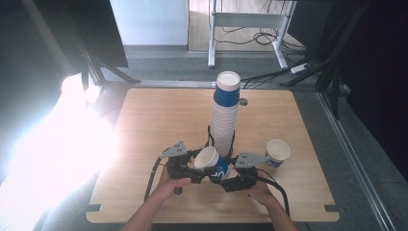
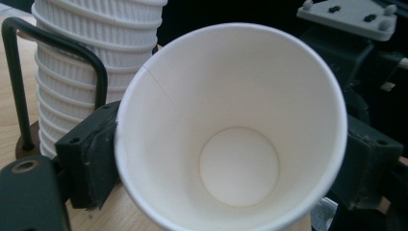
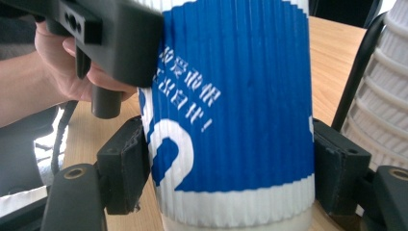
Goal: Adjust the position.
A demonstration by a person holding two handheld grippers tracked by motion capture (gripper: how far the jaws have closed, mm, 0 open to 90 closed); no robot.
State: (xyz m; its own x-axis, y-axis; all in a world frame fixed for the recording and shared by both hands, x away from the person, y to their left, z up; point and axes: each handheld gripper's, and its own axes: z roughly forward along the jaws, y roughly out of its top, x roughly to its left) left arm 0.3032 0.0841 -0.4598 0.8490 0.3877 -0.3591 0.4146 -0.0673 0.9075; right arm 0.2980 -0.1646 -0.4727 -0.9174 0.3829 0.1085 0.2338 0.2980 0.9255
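Observation:
A blue and white ribbed paper cup [image 1: 212,162] lies tilted between both grippers near the table's front. My left gripper [image 1: 201,170] is shut on its rim end; in the left gripper view the cup's open mouth [image 2: 240,96] faces me with a pad [image 2: 89,159] against each side. My right gripper [image 1: 225,178] is shut on the base end, its pads [image 3: 126,168] touching the blue wall [image 3: 240,96]. The left gripper's jaw shows at the top left of the right gripper view, against the cup.
A tall stack of white cups [image 1: 224,120], topped by a blue one, stands in a black wire holder [image 2: 14,82] just behind the grippers. Another cup [image 1: 277,153] stands upright to the right. The wooden table [image 1: 159,115] has glare at its left edge.

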